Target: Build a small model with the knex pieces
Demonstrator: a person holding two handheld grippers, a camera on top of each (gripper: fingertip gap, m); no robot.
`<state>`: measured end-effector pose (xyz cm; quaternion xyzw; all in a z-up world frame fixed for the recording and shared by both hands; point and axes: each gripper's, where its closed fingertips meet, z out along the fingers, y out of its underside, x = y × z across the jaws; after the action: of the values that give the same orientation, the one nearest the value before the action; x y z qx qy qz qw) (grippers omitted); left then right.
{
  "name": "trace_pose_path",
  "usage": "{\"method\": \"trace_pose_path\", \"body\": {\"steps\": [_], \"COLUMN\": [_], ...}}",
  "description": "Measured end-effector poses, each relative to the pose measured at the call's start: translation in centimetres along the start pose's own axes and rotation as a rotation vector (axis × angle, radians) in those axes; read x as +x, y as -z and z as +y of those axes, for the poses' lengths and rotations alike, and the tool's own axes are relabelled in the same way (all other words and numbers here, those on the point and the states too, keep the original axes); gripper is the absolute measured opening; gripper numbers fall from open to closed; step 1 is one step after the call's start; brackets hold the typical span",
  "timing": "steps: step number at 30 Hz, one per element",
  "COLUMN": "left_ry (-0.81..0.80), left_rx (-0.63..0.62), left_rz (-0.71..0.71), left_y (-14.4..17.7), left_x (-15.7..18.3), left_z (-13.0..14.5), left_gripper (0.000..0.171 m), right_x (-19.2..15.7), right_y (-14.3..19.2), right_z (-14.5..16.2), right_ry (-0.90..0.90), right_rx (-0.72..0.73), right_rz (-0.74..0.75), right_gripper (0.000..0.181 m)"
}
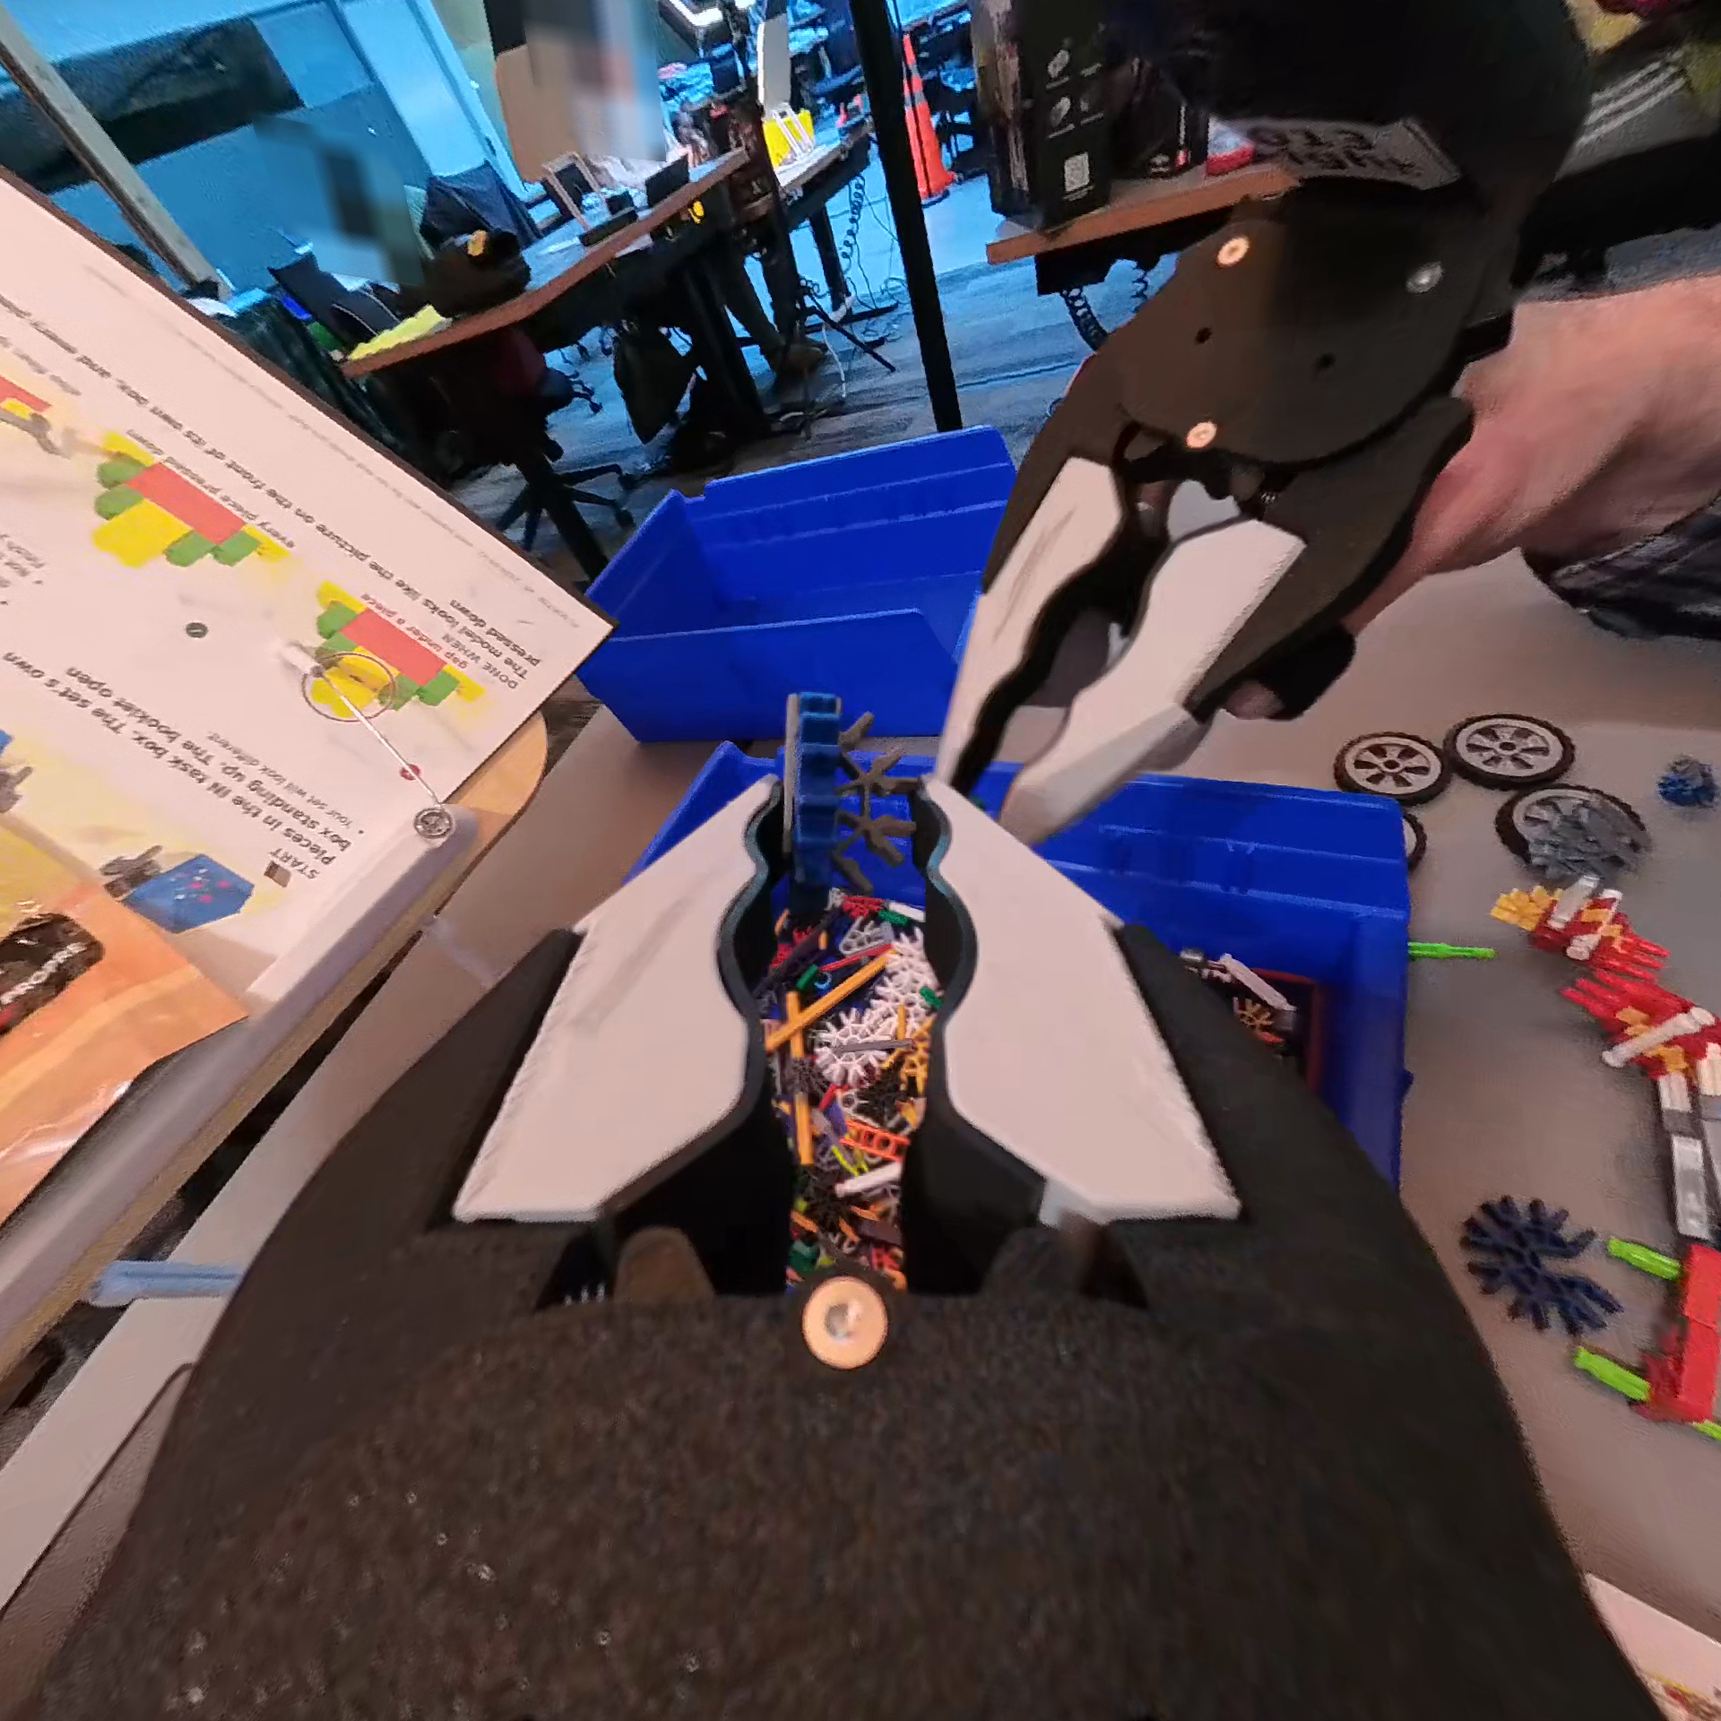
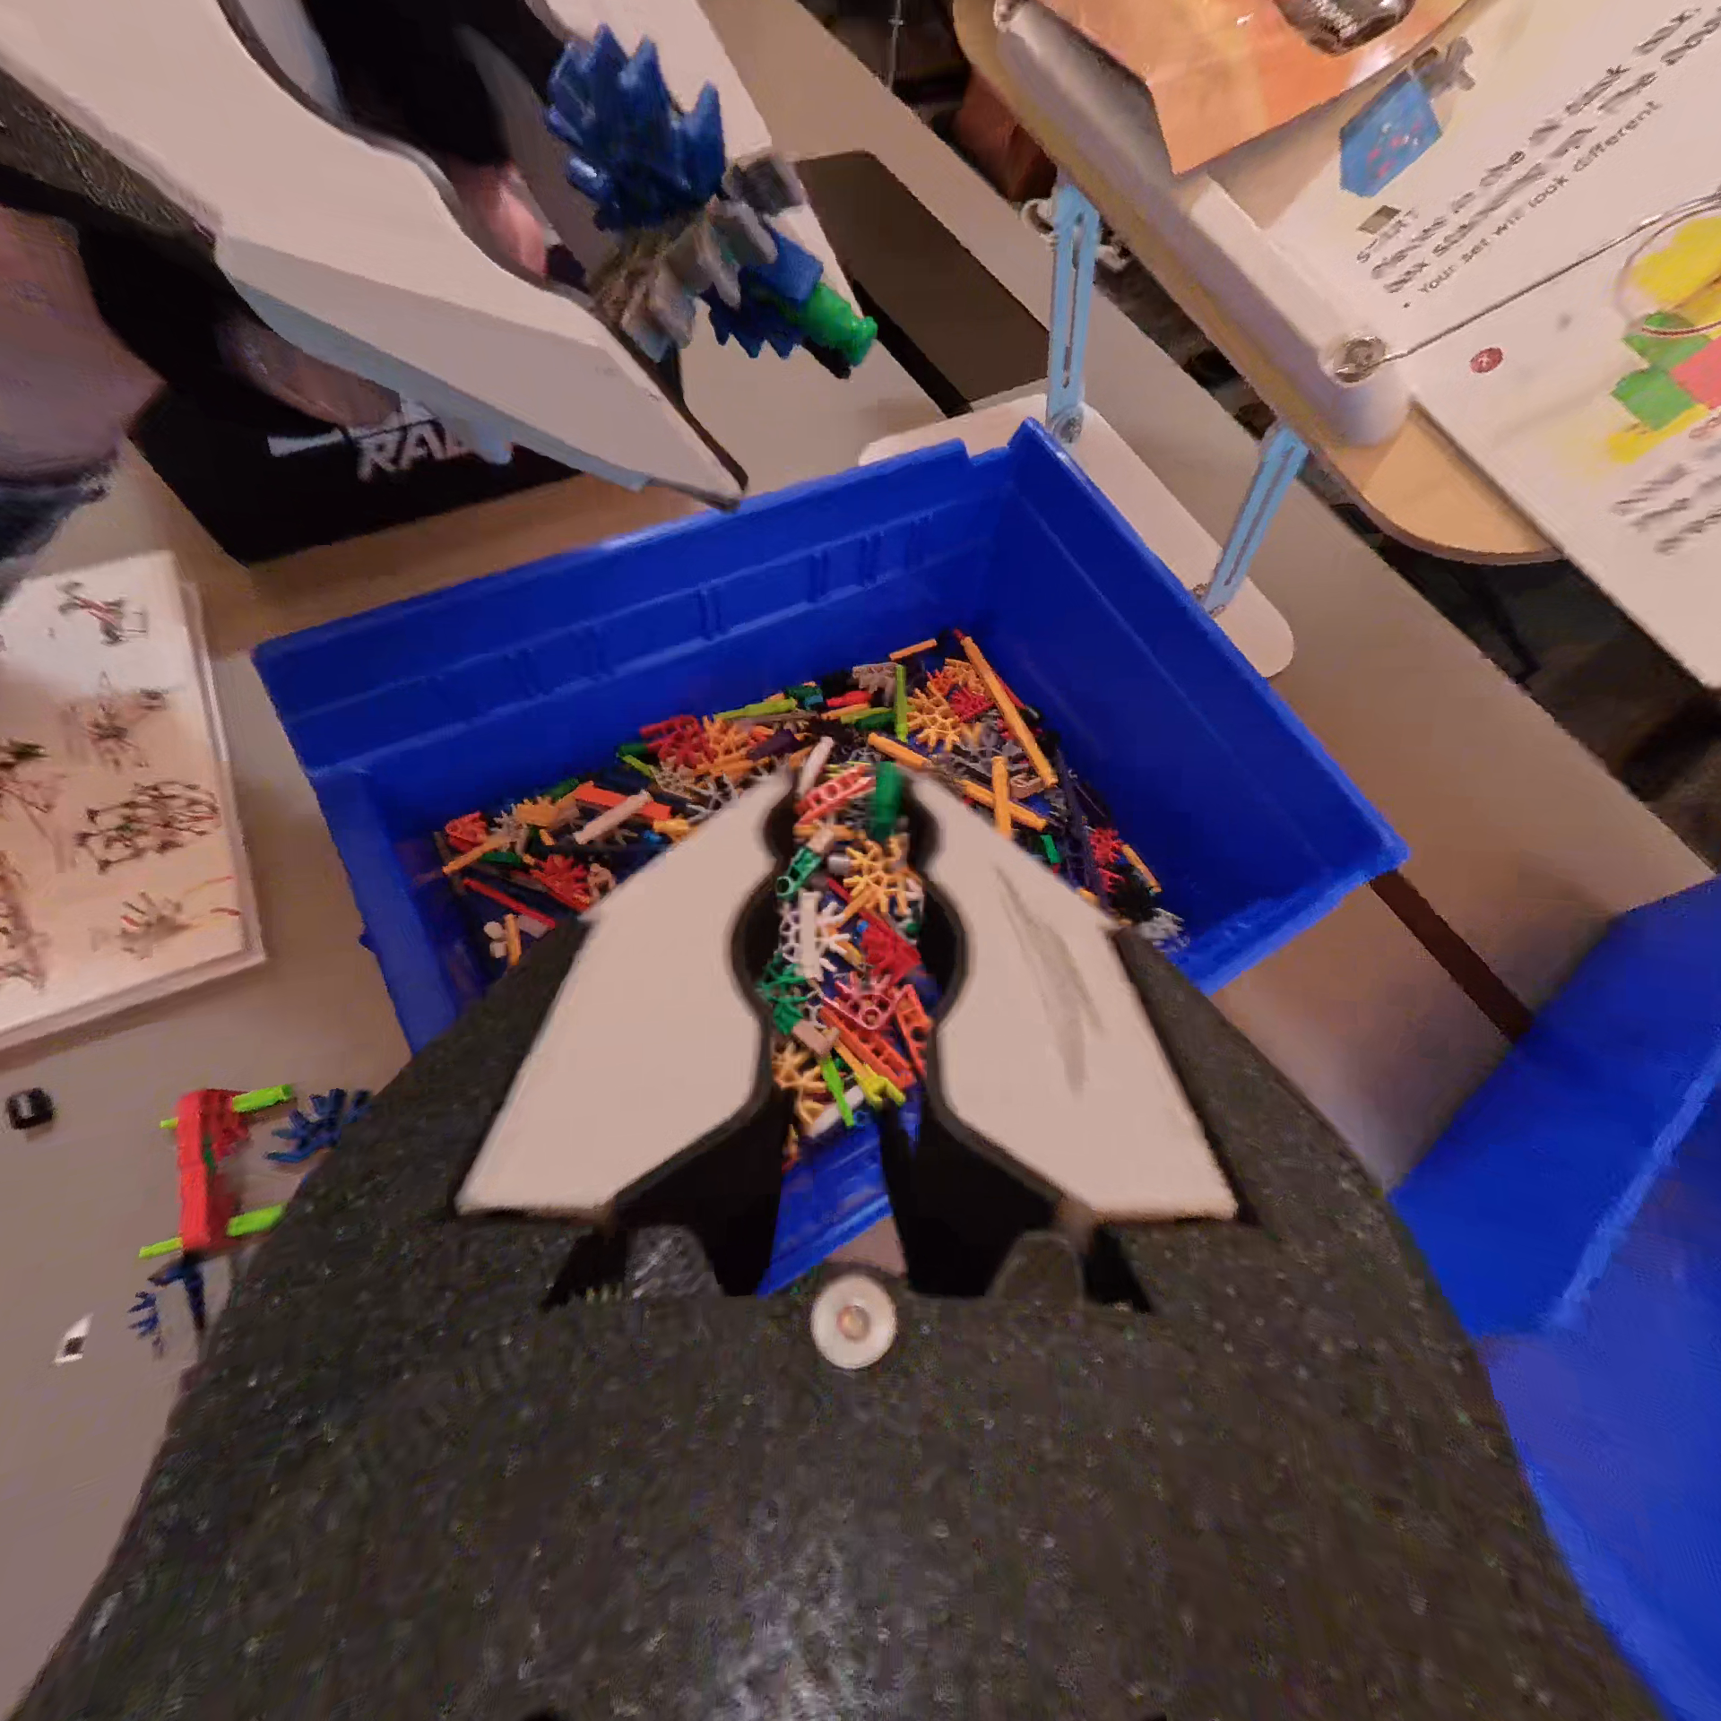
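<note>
My left gripper (image 1: 849,792) is shut on a small assembly (image 1: 819,792) of a blue connector and a grey snowflake connector, held above a blue bin (image 1: 1257,819) full of small coloured rods and connectors. In the right wrist view the assembly (image 2: 652,158) also carries a green rod (image 2: 833,326) at one end. My right gripper (image 2: 852,782) hovers low over the bin's pile (image 2: 838,931) with its jaws a little apart. A green rod (image 2: 889,792) shows by its right fingertip; I cannot tell if it touches. In the left wrist view the right gripper (image 1: 987,806) is just right of the assembly.
An empty blue bin (image 1: 819,559) stands behind the full one. A tilted instruction board (image 1: 233,605) is on the left. Wheels (image 1: 1509,750), a red partial build (image 1: 1639,1015) and a dark blue connector (image 1: 1527,1257) lie on the table to the right. A booklet (image 2: 102,792) lies nearby. One gripper's finger ends stand about 6 centimetres off the other's.
</note>
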<state>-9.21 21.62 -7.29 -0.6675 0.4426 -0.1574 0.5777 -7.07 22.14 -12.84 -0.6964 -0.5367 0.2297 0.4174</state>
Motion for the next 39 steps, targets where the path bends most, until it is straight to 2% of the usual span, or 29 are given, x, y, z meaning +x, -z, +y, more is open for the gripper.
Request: {"method": "trace_pose_path", "body": {"steps": [1, 3, 5, 8, 10, 13, 16, 20, 23, 26, 30, 35, 37, 39], "left_ry": [-0.001, -0.01, -0.018, 0.015, 0.014, 0.016, 0.031, -0.005, 0.01, 0.058, 0.025, 0.029, 0.013, 0.024], "left_rx": [-0.008, -0.023, -0.041, -0.021, 0.005, 0.022, 0.069, -0.082, -0.138, -0.049, 0.05, 0.202, 0.226, 0.23], "left_rz": [0.015, 0.048, 0.046, 0.128, 0.131, 0.109, 0.146, 0.026, 0.007, 0.055, 0.165, 0.313, 0.356, 0.392], "left_y": [-0.1, -0.3, -0.4, -0.3, -0.4, -0.6, -0.7, -2.5, -3.1, -2.5, -1.3, 0.4, 1.0, 1.2], "left_x": [0.3, 0.9, 1.0, 2.1, 2.2, 2.0, 2.8, 1.6, 1.2, 1.5, 3.2, 5.5, 6.3, 6.9], "left_z": [0.1, 0.3, 0.6, 0.4, 0.0, -0.3, -1.1, 1.6, 3.1, 1.6, -0.4, -3.0, -3.5, -3.8], "left_gripper": [0.022, 0.022, 0.023, 0.023, 0.023, 0.023, 0.022, 0.023, 0.023, 0.023, 0.023, 0.023, 0.023, 0.022], "right_x": [-0.3, 0.1, 0.2, -0.5, -1.3, -2.7, -3.5, -4.7, -4.5, -3.8, -3.1, -3.9, -4.4, -4.7], "right_y": [-0.2, -0.2, 0.1, 1.0, 1.2, 1.6, 1.5, 1.4, 1.4, 2.4, 4.0, 6.4, 7.3, 7.8], "right_z": [0.0, -0.4, -1.1, -2.5, -2.8, -3.5, -3.5, -3.9, -3.7, -4.2, -5.3, -6.9, -7.4, -7.5], "right_ry": [-0.012, -0.024, 0.037, 0.153, 0.205, 0.224, 0.229, 0.237, 0.233, 0.208, 0.133, 0.025, -0.012, 0.021], "right_rx": [-0.002, 0.024, 0.071, 0.145, 0.155, 0.198, 0.186, 0.194, 0.184, 0.22, 0.289, 0.433, 0.484, 0.499], "right_rz": [-0.024, -0.005, 0.031, 0.07, 0.057, -0.003, -0.024, -0.047, -0.033, -0.018, -0.048, -0.193, -0.259, -0.264], "right_gripper": [0.036, 0.035, 0.053, 0.056, 0.059, 0.063, 0.066, 0.072, 0.069, 0.066, 0.056, 0.036, 0.024, 0.021]}}
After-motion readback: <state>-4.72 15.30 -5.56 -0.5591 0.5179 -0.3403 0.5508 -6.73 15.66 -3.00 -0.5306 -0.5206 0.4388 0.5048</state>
